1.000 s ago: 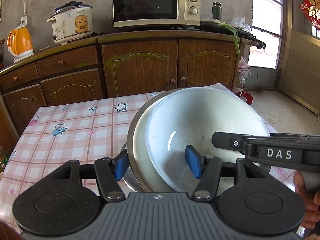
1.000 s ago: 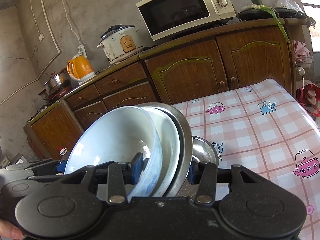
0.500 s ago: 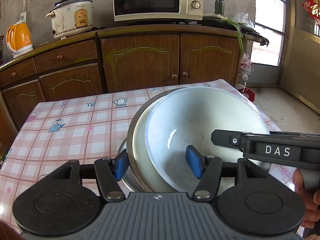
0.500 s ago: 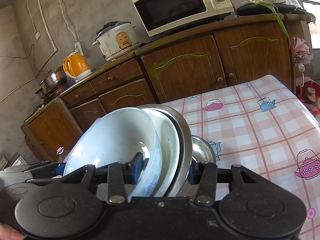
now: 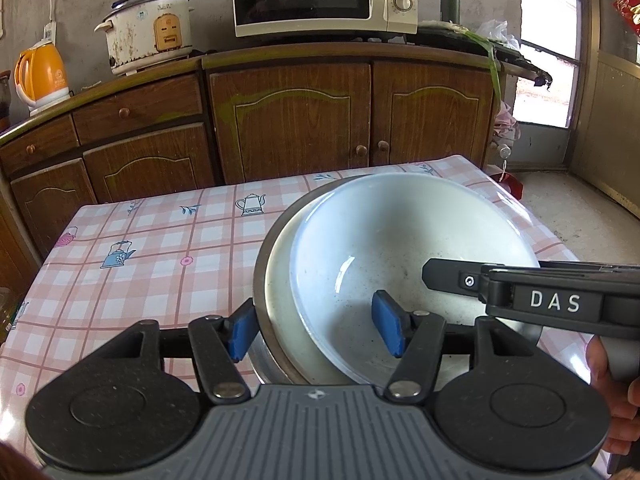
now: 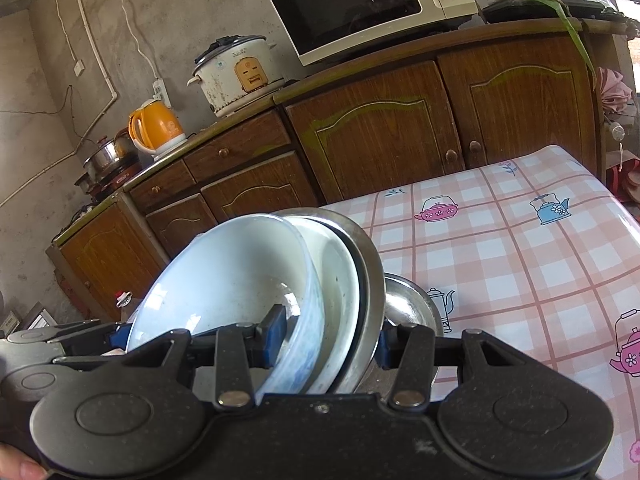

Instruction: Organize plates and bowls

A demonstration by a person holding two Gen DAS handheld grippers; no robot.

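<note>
Carrying the nested stack of bowls (image 5: 400,248), lower middle of frame, over the worktop (image 5: 160,248): left hand-held gripper (image 5: 316,332) and right hand-held gripper (image 6: 328,340) both clamp its rims. Next, probably set it down level.

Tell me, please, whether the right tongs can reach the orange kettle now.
Probably not: the right tongs grip the stack of bowls, and the orange kettle sits on the far counter.

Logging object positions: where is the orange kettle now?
The orange kettle stands on the wooden counter at far left, left of the rice cooker.
</note>
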